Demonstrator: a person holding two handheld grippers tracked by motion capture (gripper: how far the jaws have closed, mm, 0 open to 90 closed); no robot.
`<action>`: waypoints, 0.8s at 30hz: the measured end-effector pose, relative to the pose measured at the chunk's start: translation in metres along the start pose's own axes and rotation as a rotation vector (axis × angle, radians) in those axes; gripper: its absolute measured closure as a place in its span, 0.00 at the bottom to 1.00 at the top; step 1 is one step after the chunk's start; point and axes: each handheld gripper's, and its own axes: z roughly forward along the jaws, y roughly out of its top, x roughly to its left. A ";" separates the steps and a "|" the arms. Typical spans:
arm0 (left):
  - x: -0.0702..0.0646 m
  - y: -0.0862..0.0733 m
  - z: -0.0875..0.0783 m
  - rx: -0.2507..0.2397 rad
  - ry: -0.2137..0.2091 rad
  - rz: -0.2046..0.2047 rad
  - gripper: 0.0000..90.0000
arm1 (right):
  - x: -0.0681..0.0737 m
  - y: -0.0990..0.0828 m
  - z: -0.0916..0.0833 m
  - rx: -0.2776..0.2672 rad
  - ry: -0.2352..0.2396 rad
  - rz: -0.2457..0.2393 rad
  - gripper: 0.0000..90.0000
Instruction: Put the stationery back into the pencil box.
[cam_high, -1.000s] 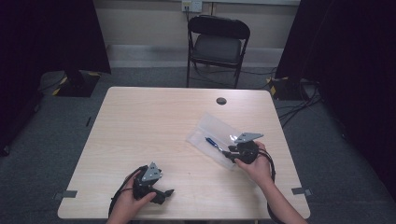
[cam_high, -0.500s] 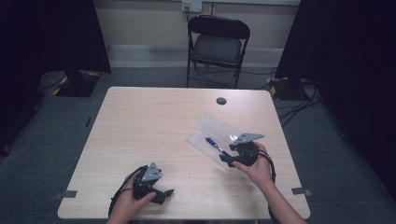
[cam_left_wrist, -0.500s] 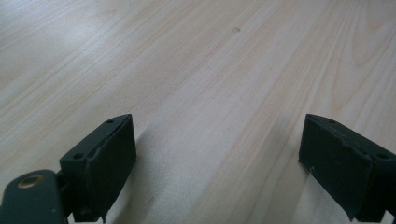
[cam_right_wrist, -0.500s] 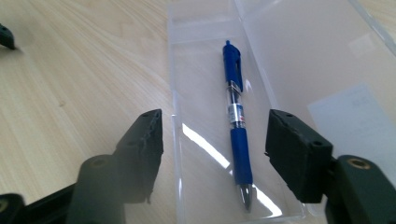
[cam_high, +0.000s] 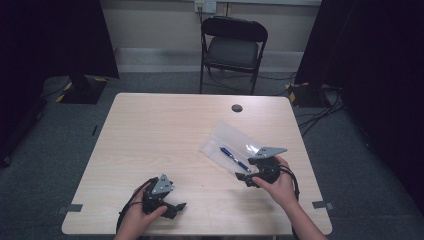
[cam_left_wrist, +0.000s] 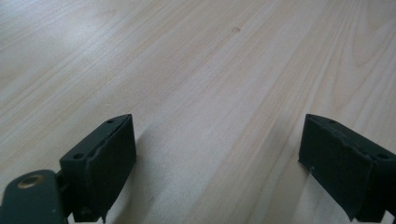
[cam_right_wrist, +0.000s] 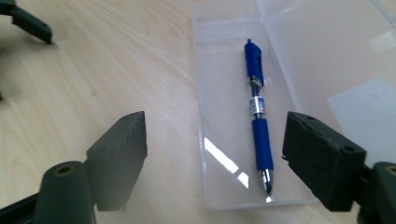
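The right gripper (cam_right_wrist: 212, 154) has just been opening its jaws, now spread wide with nothing pinched. Just ahead of it the blue pen (cam_right_wrist: 258, 119) lies in the open clear case (cam_right_wrist: 224, 84) on the worktop (cam_high: 165, 130). Well apart, the left gripper (cam_left_wrist: 217, 163) rests spread.

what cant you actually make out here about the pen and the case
- Print on the pen label: too small, right gripper view.
- Pen tip end: hidden behind the right gripper, high view.
- Clear case lid: cut off by the top and right edges, right gripper view.
- White sticker on that lid: blurred.
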 end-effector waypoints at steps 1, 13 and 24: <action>0.000 0.000 0.000 0.000 0.000 0.000 0.12 | 0.000 0.000 0.000 0.000 0.000 0.000 0.23; 0.000 0.000 0.000 -0.001 -0.001 0.000 0.12 | 0.008 -0.023 -0.022 0.010 0.040 -0.021 0.23; 0.000 0.000 0.000 0.000 0.000 -0.001 0.12 | 0.012 -0.060 -0.039 0.044 0.065 -0.044 0.24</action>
